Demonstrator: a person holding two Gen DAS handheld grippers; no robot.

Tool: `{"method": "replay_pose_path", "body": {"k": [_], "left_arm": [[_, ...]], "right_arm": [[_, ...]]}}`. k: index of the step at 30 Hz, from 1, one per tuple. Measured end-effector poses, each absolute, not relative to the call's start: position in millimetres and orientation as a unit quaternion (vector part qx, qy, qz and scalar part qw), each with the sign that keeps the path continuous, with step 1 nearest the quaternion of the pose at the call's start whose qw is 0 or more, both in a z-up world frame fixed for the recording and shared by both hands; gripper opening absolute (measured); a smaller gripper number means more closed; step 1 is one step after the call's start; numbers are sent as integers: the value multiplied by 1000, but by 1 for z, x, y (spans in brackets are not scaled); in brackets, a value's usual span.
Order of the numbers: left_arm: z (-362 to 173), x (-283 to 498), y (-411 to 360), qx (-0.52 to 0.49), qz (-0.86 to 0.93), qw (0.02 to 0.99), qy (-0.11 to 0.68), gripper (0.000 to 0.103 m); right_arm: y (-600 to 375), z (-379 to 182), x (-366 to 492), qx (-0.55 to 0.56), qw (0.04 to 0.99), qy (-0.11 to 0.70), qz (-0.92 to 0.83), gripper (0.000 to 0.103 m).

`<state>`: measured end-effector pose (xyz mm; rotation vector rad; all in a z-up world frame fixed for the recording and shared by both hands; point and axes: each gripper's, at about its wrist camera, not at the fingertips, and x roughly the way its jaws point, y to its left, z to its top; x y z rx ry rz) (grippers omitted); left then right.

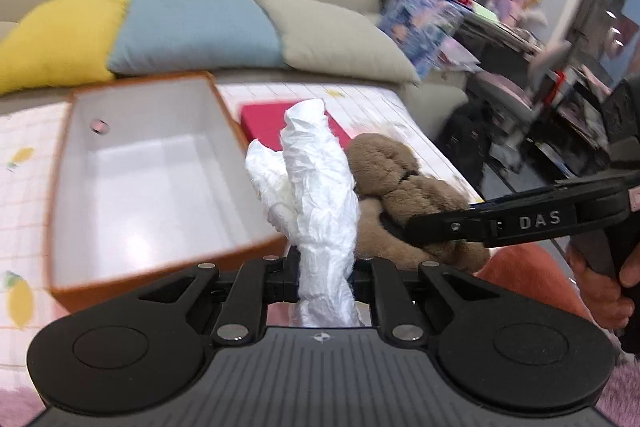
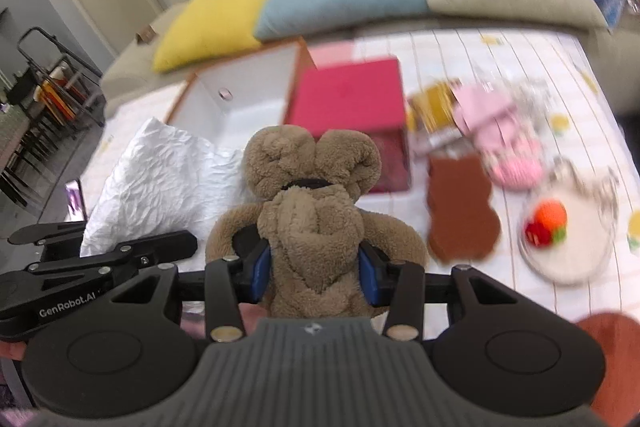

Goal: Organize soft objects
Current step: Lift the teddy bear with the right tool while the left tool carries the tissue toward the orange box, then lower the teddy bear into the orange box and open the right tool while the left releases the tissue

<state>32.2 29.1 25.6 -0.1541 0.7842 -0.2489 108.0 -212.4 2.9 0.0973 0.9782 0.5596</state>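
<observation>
My left gripper (image 1: 326, 267) pinches a crumpled white plastic bag (image 1: 316, 183) (bunched into a stalk), lifted beside the empty orange box (image 1: 64, 163). My right gripper (image 2: 316, 275), angled downward, squeezes a tan plush toy (image 2: 308, 203) above the table (image 2: 520, 55).

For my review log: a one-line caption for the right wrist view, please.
Right gripper clamps a brown plush toy above the table, the left gripper holding crumpled white paper beside it.
</observation>
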Motion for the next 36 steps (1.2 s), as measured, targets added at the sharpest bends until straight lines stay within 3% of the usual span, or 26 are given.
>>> {"method": "replay_pose_path", "body": {"k": [12, 24, 36], "left_arm": [[46, 95, 75, -16, -44, 923, 381, 15], [-12, 185, 109, 32, -6, 889, 457, 15], [-48, 222, 122, 82, 12, 863, 498, 15]], "right_arm": [[-119, 23, 169, -14, 848, 438, 297, 44], [-18, -26, 257, -151, 824, 460, 295, 44], [26, -62, 288, -253, 803, 435, 320, 43]]}}
